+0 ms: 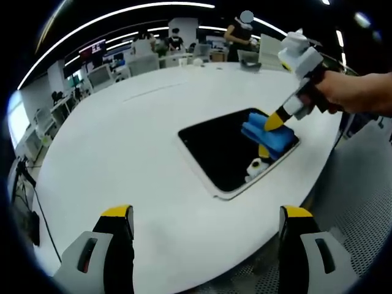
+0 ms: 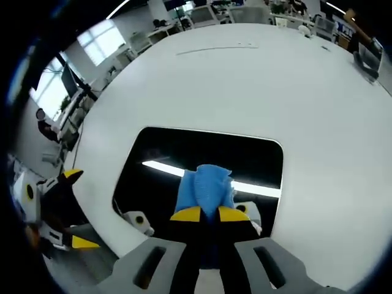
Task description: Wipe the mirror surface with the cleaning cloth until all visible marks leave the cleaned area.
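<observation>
Open-plan office, long white table (image 1: 135, 141) with desks and a few people at the far end. The mirror (image 2: 202, 165) lies flat on the table near its edge, dark glass reflecting a ceiling light strip.

Right gripper (image 2: 208, 214) has its jaws pinched on the blue cleaning cloth (image 2: 205, 184), which is pressed down on the mirror. In the left gripper view the cloth (image 1: 268, 131) sits at the mirror's corner nearest the person's hand (image 1: 358, 92), with most of the glass stretching away from it toward the table's middle. The mirror's long axis runs crosswise to the right jaws, so my guess is the next strokes sweep sideways along it rather than forward.

Left gripper (image 1: 208, 229) hangs off the table edge, jaws spread wide, holding nothing, well apart from the mirror. Right is clearly the working one.

Can't make out any marks on the glass, too dark and glary.
</observation>
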